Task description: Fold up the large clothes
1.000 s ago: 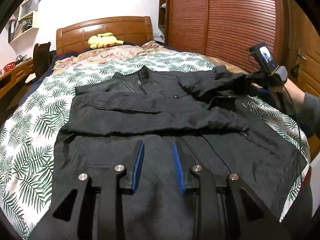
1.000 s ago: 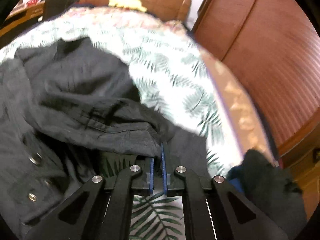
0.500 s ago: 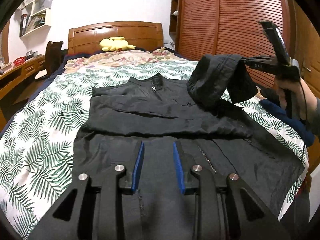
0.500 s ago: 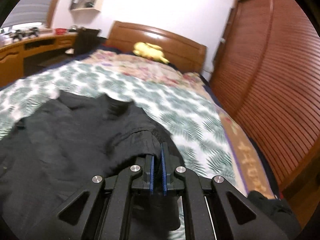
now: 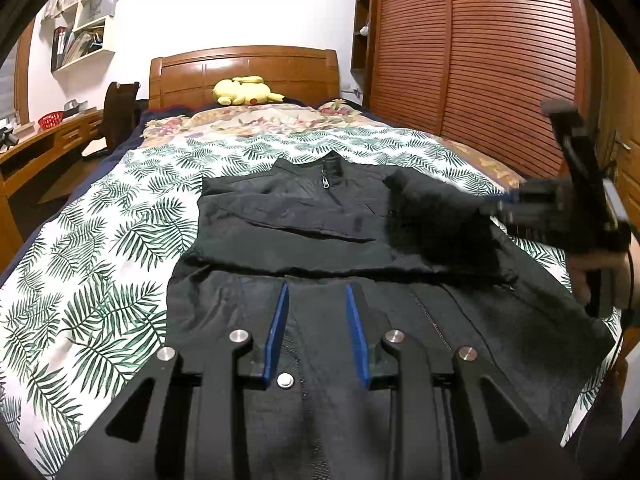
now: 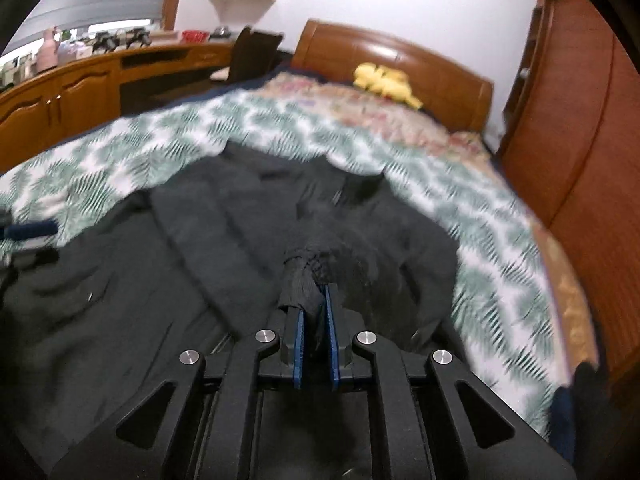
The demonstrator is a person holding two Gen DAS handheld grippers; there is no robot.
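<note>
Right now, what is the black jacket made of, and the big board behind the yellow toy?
The black jacket looks like thin woven cloth, maybe nylon or polyester, with a dull finish: it creases softly and has a metal zipper pull. The headboard looks like polished wood: orange-brown, with glossy highlights on its panels.

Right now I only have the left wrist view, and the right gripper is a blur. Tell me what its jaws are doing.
Observer: The right gripper has its jaws opening, with the black jacket's ribbed cuff between them.
Operator: Describe how that cuff sits.
Observer: Bunched, draped over one jaw's tip.
Operator: Report anything on the wardrobe side.
Observer: Dark clothes lie heaped at the bedspread's edge, beside the wardrobe.
</note>
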